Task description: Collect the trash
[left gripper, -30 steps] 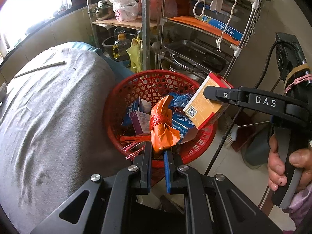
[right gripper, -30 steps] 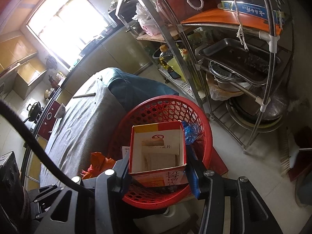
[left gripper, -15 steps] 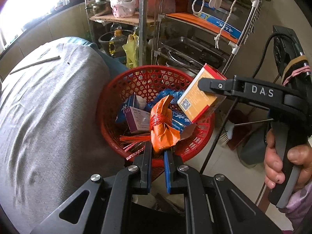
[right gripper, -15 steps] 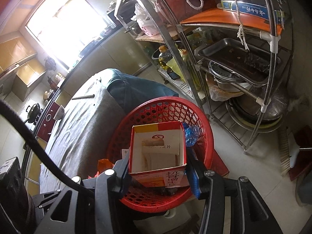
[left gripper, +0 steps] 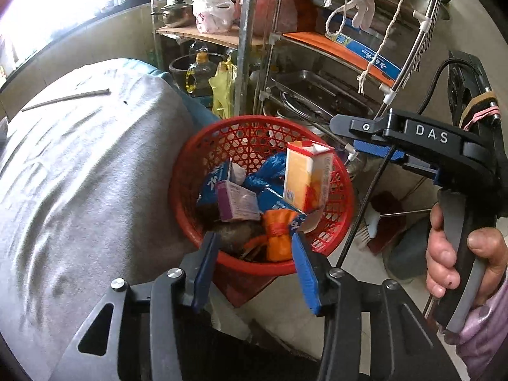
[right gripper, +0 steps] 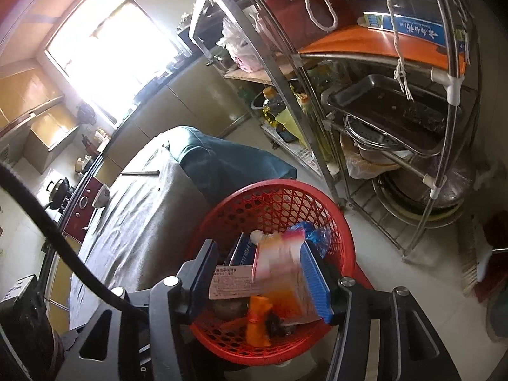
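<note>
A red mesh basket stands on the floor beside a grey-covered table. It holds an orange wrapper, a purple box, blue packets and an orange-and-white carton that is blurred in the right wrist view. My left gripper is open just above the near rim, over the orange wrapper. My right gripper is open above the basket, the carton between its jaws but loose. It also shows in the left wrist view.
A grey cloth-covered table lies to the left, with a thin stick on it. A metal rack with trays, pots and bottles stands behind the basket. A broom lies on the floor at right.
Both grippers have opened. The left one let go of the orange wrapper, which now lies in the basket. The right one released the carton, which drops into the basket.
</note>
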